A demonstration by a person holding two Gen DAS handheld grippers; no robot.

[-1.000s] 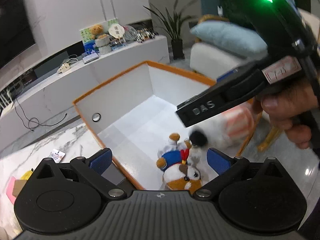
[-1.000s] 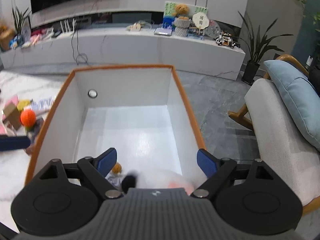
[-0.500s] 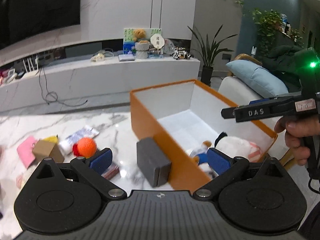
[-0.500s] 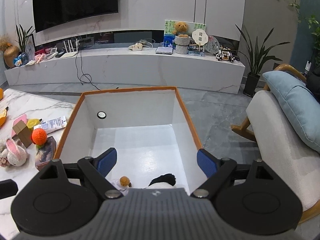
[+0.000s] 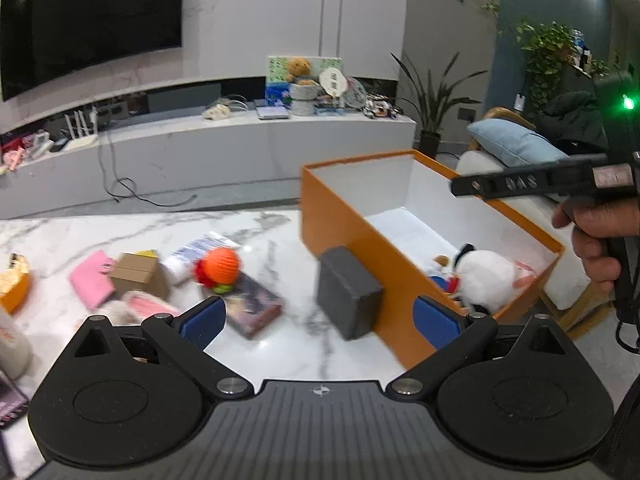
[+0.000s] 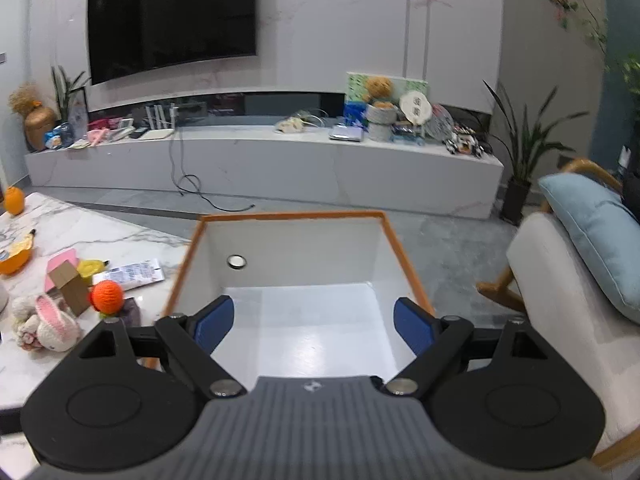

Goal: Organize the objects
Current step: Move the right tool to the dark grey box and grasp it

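Note:
An orange box with a white inside stands on the marble table; it also shows in the right wrist view. A white plush and a small blue-clad plush lie in it. My left gripper is open and empty, above the table left of the box. My right gripper is open and empty above the box; its body shows in the left wrist view. Loose on the table lie a grey block, an orange knit ball, a book, a cardboard box and a pink bunny.
A pink pouch and a white packet lie on the marble table. An armchair with a blue cushion stands right of the box. A white TV console runs along the far wall.
My left gripper swung left away from the box, bringing the table clutter into view. My right gripper rose and pulled back above the box, and the white plush now lies inside it.

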